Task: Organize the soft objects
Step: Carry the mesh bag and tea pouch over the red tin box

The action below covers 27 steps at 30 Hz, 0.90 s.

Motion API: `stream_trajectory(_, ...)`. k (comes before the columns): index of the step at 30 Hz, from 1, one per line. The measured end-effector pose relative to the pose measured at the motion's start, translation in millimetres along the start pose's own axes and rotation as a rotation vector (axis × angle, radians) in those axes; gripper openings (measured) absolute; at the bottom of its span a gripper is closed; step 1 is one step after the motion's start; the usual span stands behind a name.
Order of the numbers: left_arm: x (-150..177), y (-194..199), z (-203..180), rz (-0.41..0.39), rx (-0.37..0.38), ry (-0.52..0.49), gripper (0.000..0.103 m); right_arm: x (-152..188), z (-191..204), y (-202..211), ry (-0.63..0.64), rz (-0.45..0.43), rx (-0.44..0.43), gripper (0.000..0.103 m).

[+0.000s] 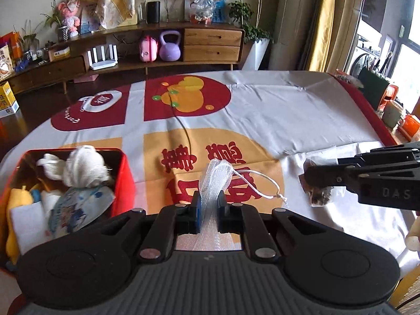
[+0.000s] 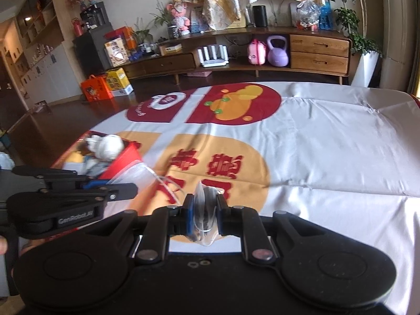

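The left tongs [image 1: 209, 204] are squeezed shut on a white net bag [image 1: 215, 181]. The bag sticks up between the two blue pads, and its white string [image 1: 258, 183] loops out to the side above the bench [image 1: 302, 110]. The net bag is lifted off the cloth.

The right tongs [image 2: 205, 210] are squeezed shut on a small clear plastic bag [image 2: 203, 211] with something dark inside. This bag is also up off the bench, pinched between the pads. In the left wrist view the same right tongs [image 1: 308, 177] come in from the right side, with the little bag [image 1: 319, 195] hanging under the tips.

A red box [image 1: 123, 181] sits near the left edge of the bench. It is full of soft things: a white ball of cloth [image 1: 84, 169], a yellow cloth [image 1: 19, 202], a white sponge [image 1: 29, 225] and a piece of cloth with a blue print [image 1: 78, 210]. The net bag is just beside the box, on its right. The little clear bag is farther from the box, on the right side.

The bench is covered with a white cloth [image 2: 328, 144] that has big red and orange shapes and red writing on it. A thin dark cord [image 1: 183, 128] lies across the middle of the cloth.
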<state>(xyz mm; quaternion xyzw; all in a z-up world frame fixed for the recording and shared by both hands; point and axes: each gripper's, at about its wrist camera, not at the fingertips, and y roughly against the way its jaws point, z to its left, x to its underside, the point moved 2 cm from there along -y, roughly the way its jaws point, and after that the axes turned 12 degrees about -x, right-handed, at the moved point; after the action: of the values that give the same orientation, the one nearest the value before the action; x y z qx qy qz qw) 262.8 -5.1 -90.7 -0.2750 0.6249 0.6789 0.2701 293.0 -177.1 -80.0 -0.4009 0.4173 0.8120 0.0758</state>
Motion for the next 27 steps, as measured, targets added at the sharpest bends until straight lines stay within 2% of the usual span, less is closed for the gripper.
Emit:
stream_trajectory(11, 2, 48, 36, -0.03, -0.056, 0.062, 0.01, -8, 62, 19, 0.059, -0.009, -0.068, 0.016)
stream_trajectory(27, 4, 99, 114, -0.096, -0.132, 0.142, 0.01, -27, 147, -5, 0.147, 0.002, -0.165, 0.016)
